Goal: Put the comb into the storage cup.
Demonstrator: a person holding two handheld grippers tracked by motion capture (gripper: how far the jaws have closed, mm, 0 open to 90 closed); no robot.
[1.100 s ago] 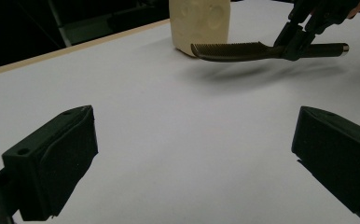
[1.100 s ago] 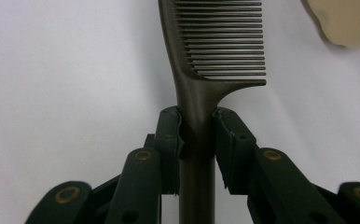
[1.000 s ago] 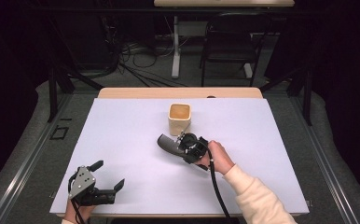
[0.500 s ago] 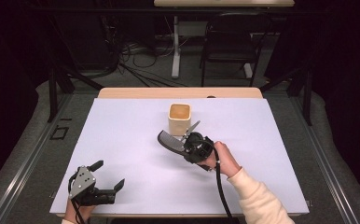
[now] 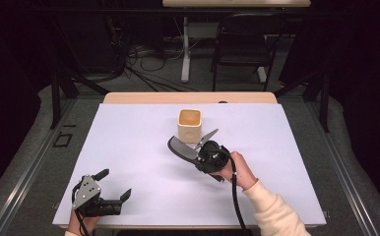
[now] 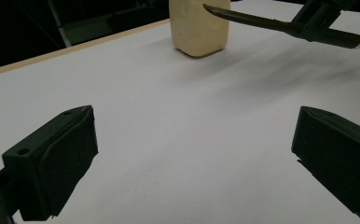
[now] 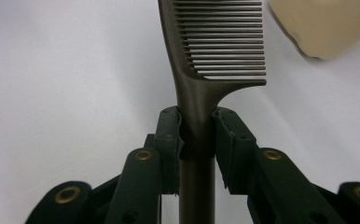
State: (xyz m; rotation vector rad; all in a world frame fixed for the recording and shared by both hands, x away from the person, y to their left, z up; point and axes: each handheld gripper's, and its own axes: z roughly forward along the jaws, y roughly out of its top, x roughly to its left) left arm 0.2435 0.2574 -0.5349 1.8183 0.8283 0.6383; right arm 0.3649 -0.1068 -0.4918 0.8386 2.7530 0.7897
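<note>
A dark comb [image 5: 180, 147] is clamped by its handle in my right gripper [image 5: 199, 156], just off the table at its middle. In the right gripper view the jaws of that gripper [image 7: 197, 126] press on the handle, and the teeth of the comb [image 7: 215, 42] point away from me. A cream square cup [image 5: 190, 124] stands upright just beyond the comb, apart from it. My left gripper [image 5: 114, 183] rests near the front left corner, open with nothing between its jaws. In the left gripper view that gripper [image 6: 197, 144] faces the cup [image 6: 197, 25] and the comb [image 6: 248, 18].
A white sheet [image 5: 129, 137] covers the table, with a wooden strip [image 5: 143, 98] along the far edge. Dark floor, cables and a chair [image 5: 247, 44] lie behind the table. A sleeved forearm [image 5: 274, 214] comes in from the bottom right.
My right gripper has risen a little with the comb and shifted slightly right, beside the cup. The left gripper has stayed where it was.
</note>
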